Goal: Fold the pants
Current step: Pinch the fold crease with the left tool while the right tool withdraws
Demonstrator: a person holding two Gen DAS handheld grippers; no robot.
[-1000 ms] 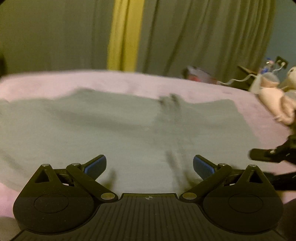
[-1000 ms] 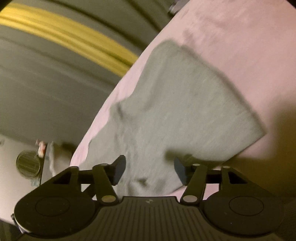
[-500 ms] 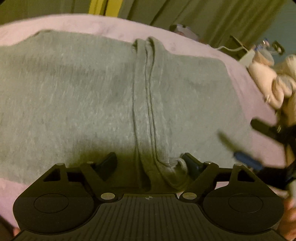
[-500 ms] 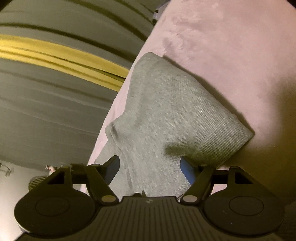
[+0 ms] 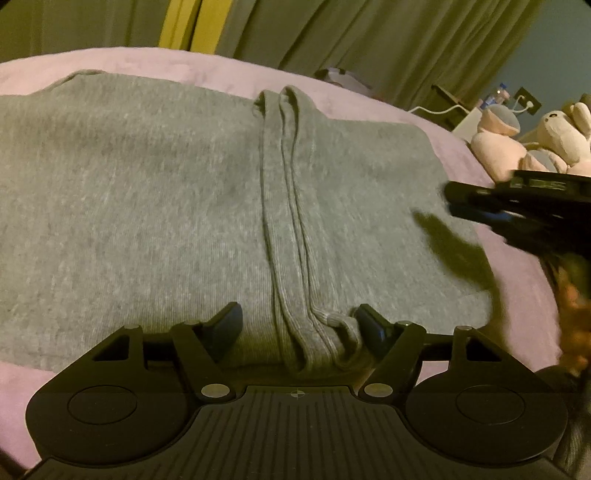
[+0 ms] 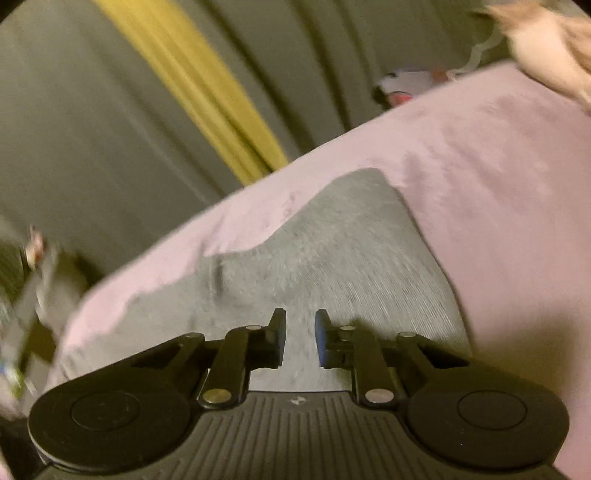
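Note:
Grey pants (image 5: 155, 206) lie flat on a pink bedspread (image 5: 517, 288), with a ribbed band (image 5: 291, 229) running down the middle toward me. My left gripper (image 5: 299, 325) is open, its fingers either side of the band's near end at the front edge of the cloth. My right gripper (image 6: 300, 338) hovers over the right part of the pants (image 6: 351, 258), its jaws narrowed to a small gap with nothing between them. It also shows in the left wrist view (image 5: 480, 206), above the pants' right edge.
Olive curtains (image 5: 369, 33) with a yellow strip (image 5: 188, 22) hang behind the bed. Plush toys (image 5: 546, 144) sit at the bed's far right, with a white cable and a socket behind. Dark clutter lies beyond the bed's far edge (image 6: 399, 92).
The left gripper dropped to the near edge of the pants and now straddles the central band. The right gripper swung over the right part and its jaws narrowed.

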